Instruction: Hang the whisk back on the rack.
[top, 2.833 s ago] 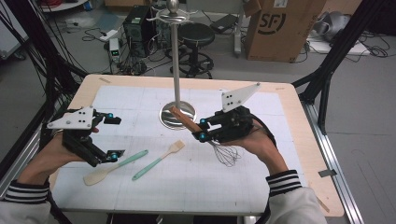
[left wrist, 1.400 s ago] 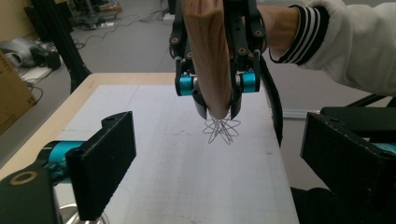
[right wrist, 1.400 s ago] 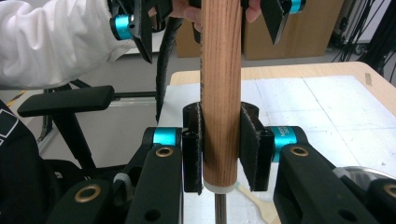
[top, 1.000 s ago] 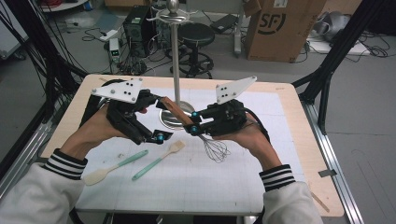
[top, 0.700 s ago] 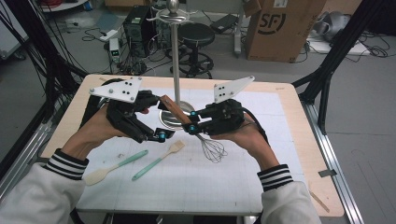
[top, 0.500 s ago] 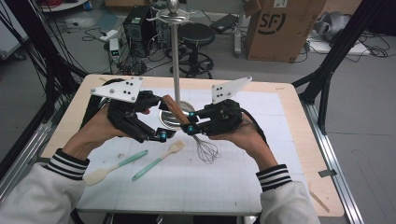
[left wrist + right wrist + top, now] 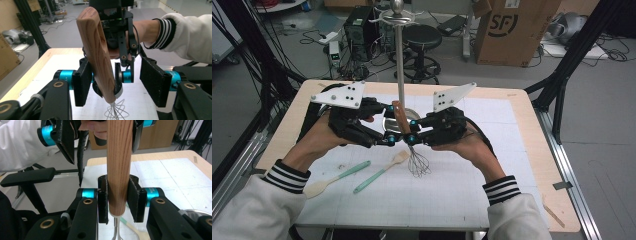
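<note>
Both forearms reach in over the table (image 7: 522, 150) and the hands meet near its middle, just in front of the base of a metal stand (image 7: 400, 60). The right gripper (image 7: 411, 131) is clamped on the lower end of the wooden handle of one whisk (image 7: 417, 162), handle tilted up and wires hanging over the mat. The left gripper (image 7: 389, 137) faces it with its jaws spread wide to either side of that handle, not closed on it. Two spatulas lie near the left forearm: one with a pale head (image 7: 332, 179), one slimmer (image 7: 379, 172).
</note>
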Demonstrator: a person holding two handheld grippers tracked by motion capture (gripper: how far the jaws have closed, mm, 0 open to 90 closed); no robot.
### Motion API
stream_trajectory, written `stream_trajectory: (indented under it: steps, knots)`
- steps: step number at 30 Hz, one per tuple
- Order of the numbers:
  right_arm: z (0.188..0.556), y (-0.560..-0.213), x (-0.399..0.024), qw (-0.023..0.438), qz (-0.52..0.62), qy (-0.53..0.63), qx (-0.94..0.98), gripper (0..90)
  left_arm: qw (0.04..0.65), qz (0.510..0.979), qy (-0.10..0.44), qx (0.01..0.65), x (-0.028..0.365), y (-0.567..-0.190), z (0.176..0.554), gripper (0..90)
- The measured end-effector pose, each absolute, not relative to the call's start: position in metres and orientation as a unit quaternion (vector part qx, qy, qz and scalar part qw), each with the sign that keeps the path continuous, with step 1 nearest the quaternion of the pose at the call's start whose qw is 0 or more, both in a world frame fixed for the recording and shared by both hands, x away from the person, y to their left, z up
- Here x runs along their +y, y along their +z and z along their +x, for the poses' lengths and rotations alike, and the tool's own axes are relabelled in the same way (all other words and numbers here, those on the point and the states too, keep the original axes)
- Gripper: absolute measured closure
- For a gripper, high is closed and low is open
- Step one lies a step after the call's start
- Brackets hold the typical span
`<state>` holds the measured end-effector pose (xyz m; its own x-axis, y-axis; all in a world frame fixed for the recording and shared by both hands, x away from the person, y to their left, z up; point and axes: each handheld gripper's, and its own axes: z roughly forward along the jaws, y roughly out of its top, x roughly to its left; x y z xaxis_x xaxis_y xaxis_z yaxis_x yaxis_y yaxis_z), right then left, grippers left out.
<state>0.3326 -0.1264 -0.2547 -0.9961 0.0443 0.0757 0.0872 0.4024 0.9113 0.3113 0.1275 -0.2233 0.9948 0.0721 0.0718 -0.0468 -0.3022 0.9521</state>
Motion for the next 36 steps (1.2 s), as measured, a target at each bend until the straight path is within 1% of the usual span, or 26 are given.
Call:
stream_trajectory:
  steps: [6,16,20,23,24,25,26,27,29,31,36]
  knots:
    - [0.3316,-0.2544,-0.1258,0.016,-0.041,-0.546,-0.837,72.3,0.59,0.805,0.058,0.011,0.1254,-0.2237,0.3109,48.9]
    - [0.3304,-0.252,-0.1219,0.012,-0.034,-0.551,-0.834,72.3,0.59,0.804,0.074,0.023,0.1243,-0.2228,0.3109,62.3]
    - [0.3301,-0.2516,-0.1203,0.014,-0.036,-0.551,-0.834,72.3,0.592,0.802,0.079,0.019,0.1243,-0.2228,0.3107,62.4]
    - [0.3305,-0.2513,-0.1183,0.013,-0.033,-0.552,-0.833,72.3,0.591,0.802,0.083,0.022,0.1246,-0.2227,0.3108,66.5]
    - [0.3305,-0.2513,-0.1183,0.013,-0.033,-0.552,-0.833,72.3,0.589,0.803,0.088,0.024,0.1249,-0.2224,0.3108,66.5]
    - [0.3292,-0.2511,-0.1182,0.018,-0.037,-0.549,-0.835,72.3,0.591,0.801,0.085,0.027,0.1249,-0.2225,0.3109,69.1]
    - [0.3299,-0.2511,-0.1181,0.012,-0.034,-0.551,-0.834,72.3,0.592,0.801,0.081,0.029,0.1251,-0.2224,0.3114,69.6]
    - [0.3291,-0.2509,-0.1183,0.018,-0.038,-0.549,-0.835,72.3,0.593,0.801,0.078,0.032,0.1251,-0.2224,0.312,70.1]
    - [0.33,-0.2511,-0.1183,0.01,-0.037,-0.551,-0.833,72.2,0.595,0.8,0.064,0.04,0.1255,-0.2225,0.3143,71.3]
    - [0.33,-0.2511,-0.1183,0.011,-0.038,-0.552,-0.833,72.1,0.599,0.797,0.052,0.051,0.126,-0.2223,0.3158,71.8]
    - [0.3302,-0.2507,-0.119,0.006,-0.044,-0.562,-0.826,71.2,0.603,0.794,0.05,0.053,0.1268,-0.221,0.3166,72.8]
